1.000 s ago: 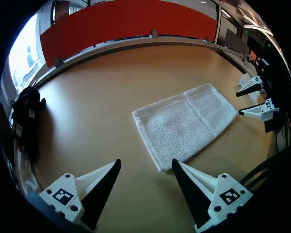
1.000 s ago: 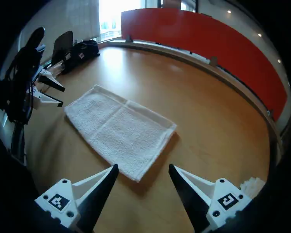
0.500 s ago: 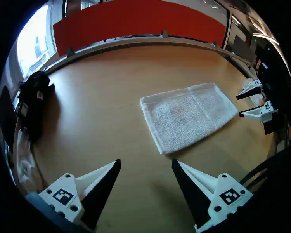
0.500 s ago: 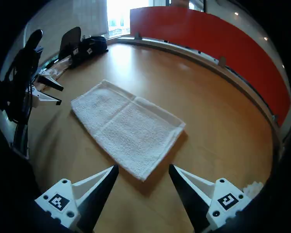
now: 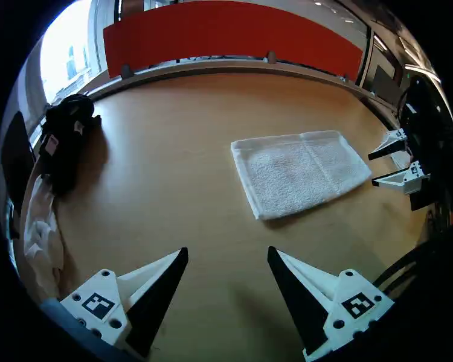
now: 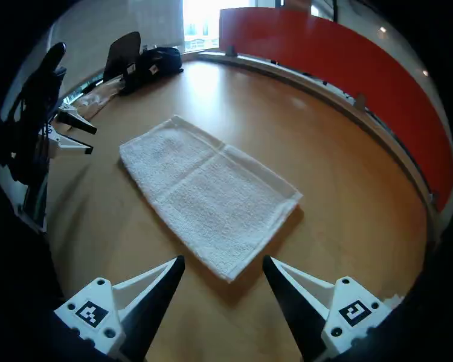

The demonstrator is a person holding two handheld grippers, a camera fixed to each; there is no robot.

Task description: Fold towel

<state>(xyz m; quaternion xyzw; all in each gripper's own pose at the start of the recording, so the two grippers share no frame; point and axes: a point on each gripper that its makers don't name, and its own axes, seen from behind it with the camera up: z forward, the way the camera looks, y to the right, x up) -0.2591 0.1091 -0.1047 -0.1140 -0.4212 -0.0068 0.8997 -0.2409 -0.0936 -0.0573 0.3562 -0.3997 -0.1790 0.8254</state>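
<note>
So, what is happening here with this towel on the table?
A person holds a two-finger gripper in each hand over a wooden table. A white towel lies flat on it as a neat rectangle, apparently already folded. The left gripper and the right gripper both have their jaws open and hold nothing; neither touches the towel. A black bag sits near the table's edge.

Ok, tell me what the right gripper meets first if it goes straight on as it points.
Probably the towel: its near corner lies just ahead of the open right gripper, though the height above it is unclear.
</note>
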